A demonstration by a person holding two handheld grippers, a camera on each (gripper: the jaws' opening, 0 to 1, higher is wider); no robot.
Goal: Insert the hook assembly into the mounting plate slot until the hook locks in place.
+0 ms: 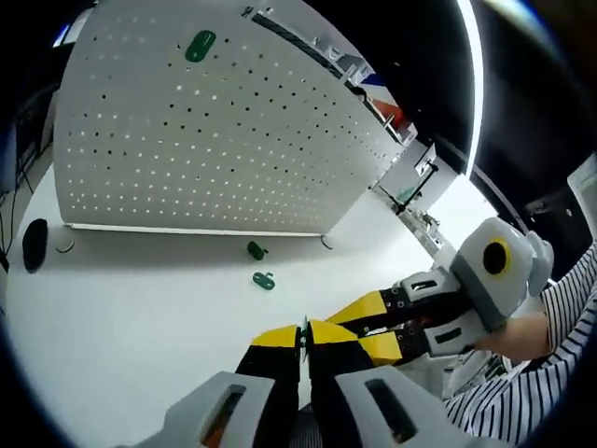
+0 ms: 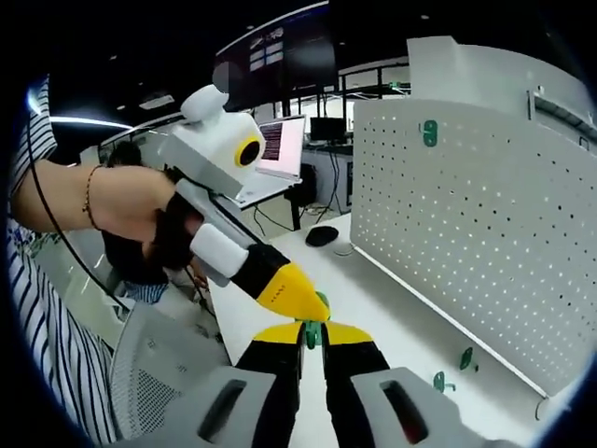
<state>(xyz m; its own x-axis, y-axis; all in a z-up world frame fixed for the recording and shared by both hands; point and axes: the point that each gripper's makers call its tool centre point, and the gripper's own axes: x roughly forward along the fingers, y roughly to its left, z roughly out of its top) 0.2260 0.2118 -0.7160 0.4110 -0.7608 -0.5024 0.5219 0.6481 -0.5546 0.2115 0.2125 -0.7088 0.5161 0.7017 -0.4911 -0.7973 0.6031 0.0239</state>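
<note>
A white pegboard plate (image 1: 215,140) stands upright on the white table (image 1: 140,317), with one green hook (image 1: 199,45) fixed near its top. That plate (image 2: 466,215) and mounted hook (image 2: 429,132) also sit at the right of the right gripper view. Two loose green hooks (image 1: 256,249) (image 1: 264,280) lie on the table before the plate. My left gripper (image 1: 304,338) is shut on a small green hook piece (image 1: 304,329). My right gripper (image 2: 312,338) is shut on the same green piece (image 2: 313,332), tip to tip with the left gripper (image 2: 300,301).
A black mouse (image 1: 34,245) lies by the plate's left end. In the right gripper view a laptop (image 2: 280,145) stands on a far desk and a grey chair (image 2: 159,364) is at lower left. A person's hand (image 2: 112,201) and striped sleeve (image 1: 522,401) hold the tools.
</note>
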